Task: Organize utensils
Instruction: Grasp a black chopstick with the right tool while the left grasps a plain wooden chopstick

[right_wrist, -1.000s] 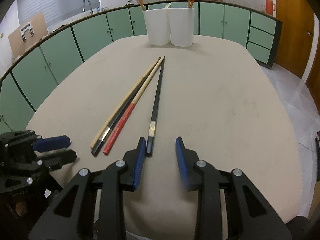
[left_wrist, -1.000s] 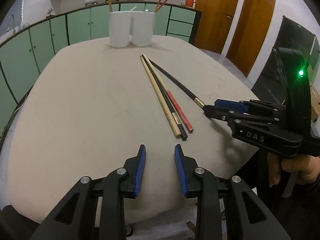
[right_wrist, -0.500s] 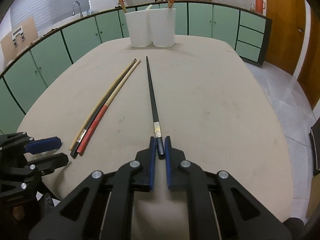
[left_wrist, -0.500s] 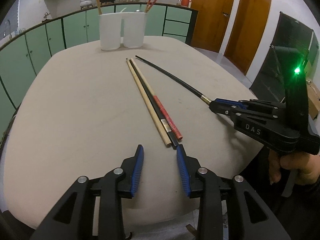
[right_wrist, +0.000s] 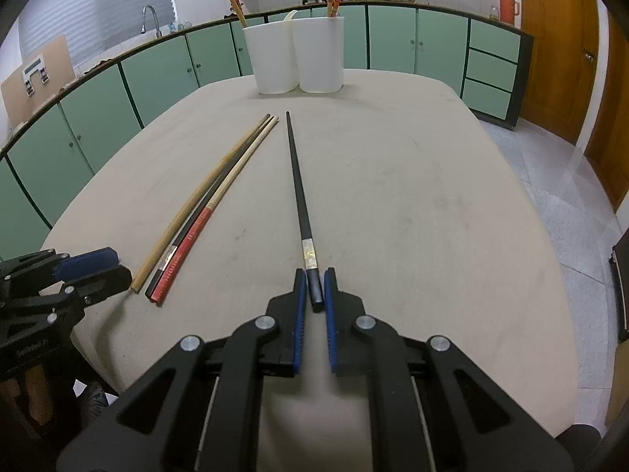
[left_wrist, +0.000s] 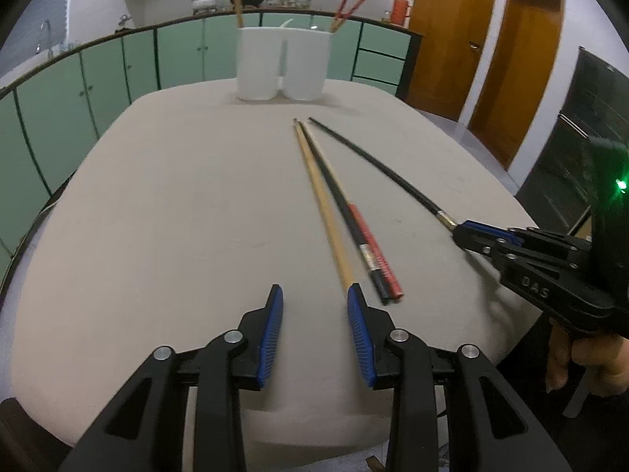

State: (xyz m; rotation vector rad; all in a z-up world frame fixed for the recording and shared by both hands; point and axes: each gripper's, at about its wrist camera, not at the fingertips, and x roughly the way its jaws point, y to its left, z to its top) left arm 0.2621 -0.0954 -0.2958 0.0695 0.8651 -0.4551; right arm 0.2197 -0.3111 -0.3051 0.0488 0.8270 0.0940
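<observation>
My right gripper is shut on the near end of a long black chopstick with a silver band; the stick points toward two white holders at the table's far end. It also shows in the left wrist view, held by the right gripper. Three more chopsticks lie side by side on the table: a tan one, a black one and a red-handled one. My left gripper is open and empty, just short of the tan stick's near end.
The white holders hold a few upright chopsticks. The beige table has rounded edges. Green cabinets run behind it, and wooden doors stand to the right. My left gripper shows at the left in the right wrist view.
My right gripper closed on the black chopstick's near end and swung it away from the other three. My left gripper moved forward toward the tan chopstick's end.
</observation>
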